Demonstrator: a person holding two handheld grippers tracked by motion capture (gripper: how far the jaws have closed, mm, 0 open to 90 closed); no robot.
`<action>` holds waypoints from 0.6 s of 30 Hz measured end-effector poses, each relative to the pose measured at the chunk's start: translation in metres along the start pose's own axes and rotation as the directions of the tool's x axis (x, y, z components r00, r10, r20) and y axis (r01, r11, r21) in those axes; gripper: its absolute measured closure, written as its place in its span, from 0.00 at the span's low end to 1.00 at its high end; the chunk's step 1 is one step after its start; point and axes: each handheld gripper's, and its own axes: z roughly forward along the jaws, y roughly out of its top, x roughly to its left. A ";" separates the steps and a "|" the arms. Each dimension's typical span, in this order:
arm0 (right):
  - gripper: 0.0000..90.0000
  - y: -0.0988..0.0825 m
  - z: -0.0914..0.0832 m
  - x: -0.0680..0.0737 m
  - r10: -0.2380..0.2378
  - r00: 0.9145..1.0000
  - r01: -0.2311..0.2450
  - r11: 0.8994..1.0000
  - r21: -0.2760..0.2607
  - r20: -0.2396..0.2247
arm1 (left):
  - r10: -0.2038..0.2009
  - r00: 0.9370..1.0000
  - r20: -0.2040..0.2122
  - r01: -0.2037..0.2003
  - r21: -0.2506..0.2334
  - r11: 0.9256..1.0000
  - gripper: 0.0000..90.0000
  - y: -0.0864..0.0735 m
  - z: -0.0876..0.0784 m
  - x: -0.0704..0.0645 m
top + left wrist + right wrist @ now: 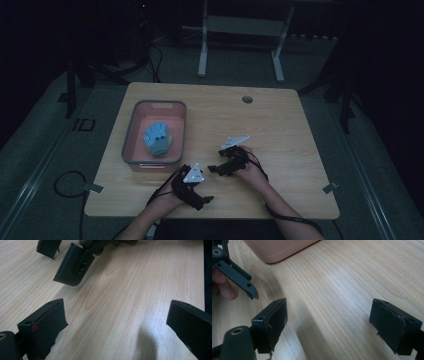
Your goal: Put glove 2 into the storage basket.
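Note:
A blue glove-like object [158, 138] lies inside a pink bin with a grey rim [131, 131] on the left half of the wooden table [280, 130]. My left gripper [205, 189] rests near the front edge, just right of the bin's front corner, and is open with nothing between its jaws [116, 322]. My right gripper [216, 160] sits a little farther back and right, also open over bare wood [332, 322]. The two grippers face each other closely. The right gripper's black fingers [72, 267] show at the top of the left gripper view.
The bin's pink corner [277, 248] appears at the top left of the right gripper view, beside part of the left gripper [235, 273] and a fingertip of the hand [225, 288]. A round grommet hole [247, 99] is at the table's far edge. The room around is dark.

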 end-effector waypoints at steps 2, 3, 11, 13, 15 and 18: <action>0.16 -0.001 0.000 0.000 0.004 1.000 -0.004 1.000 -0.001 0.003 | 0.002 1.000 -0.002 -0.002 0.002 1.000 0.03 0.000 0.000 0.000; 0.16 -0.002 0.001 0.000 0.005 1.000 -0.005 1.000 -0.002 0.004 | 0.004 1.000 -0.002 -0.004 0.003 1.000 0.03 0.000 0.000 0.000; 0.17 -0.003 0.001 0.001 -0.006 1.000 0.006 1.000 -0.010 0.014 | 0.005 1.000 -0.003 -0.005 0.006 1.000 0.03 -0.001 0.000 -0.001; 0.16 -0.003 0.001 0.001 -0.007 1.000 0.007 1.000 -0.011 0.015 | 0.004 1.000 -0.004 -0.004 0.004 1.000 0.03 -0.002 0.000 -0.001; 0.16 -0.003 0.001 0.001 -0.005 1.000 0.006 1.000 -0.012 0.016 | 0.003 1.000 -0.004 -0.003 0.003 1.000 0.03 -0.002 0.000 -0.001; 0.16 -0.003 0.001 0.001 -0.006 1.000 0.007 1.000 -0.012 0.016 | 0.002 1.000 -0.003 -0.002 0.001 1.000 0.03 -0.002 0.000 -0.001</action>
